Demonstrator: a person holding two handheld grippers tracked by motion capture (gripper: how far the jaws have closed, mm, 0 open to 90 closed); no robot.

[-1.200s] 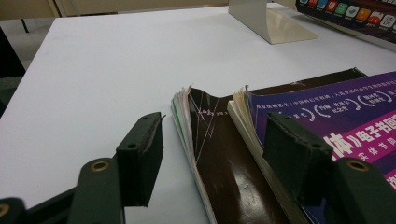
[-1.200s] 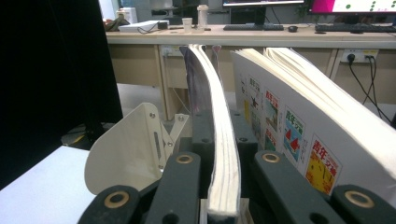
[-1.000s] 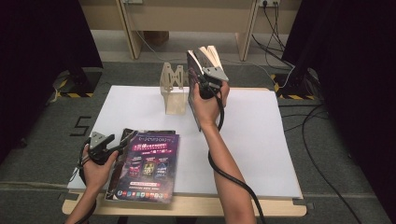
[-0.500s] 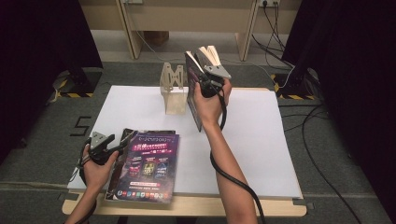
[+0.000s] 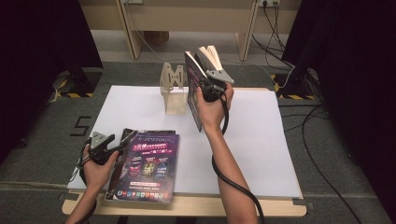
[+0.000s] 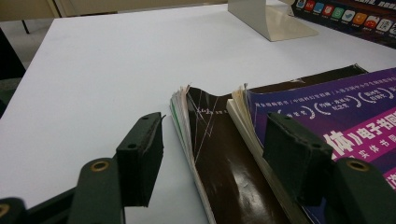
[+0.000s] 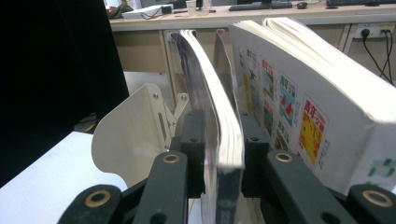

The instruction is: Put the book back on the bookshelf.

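Note:
A thin dark-covered book [image 5: 194, 95] stands on edge, tilted, just right of the cream metal bookend [image 5: 173, 88]. My right gripper [image 5: 200, 79] holds it from the near side. In the right gripper view both pads lie against its covers [image 7: 219, 93], and the jaws have just been opening. A thick white book [image 7: 317, 93] leans behind it to the right. My left gripper [image 5: 122, 143] is open at the table's front left. Its jaws straddle the corner of a brown magazine [image 6: 224, 154], which lies under a purple book [image 6: 327, 107].
The white board [image 5: 261, 140] covers the tabletop, bare on the right half. The bookend [image 6: 271, 18] stands at the back centre. Cables trail on the grey floor at the right, and a wooden desk frame stands beyond the table.
The right hand has shifted slightly with the dark book, which now stands a little more to the right of the bookend. The left hand has not moved.

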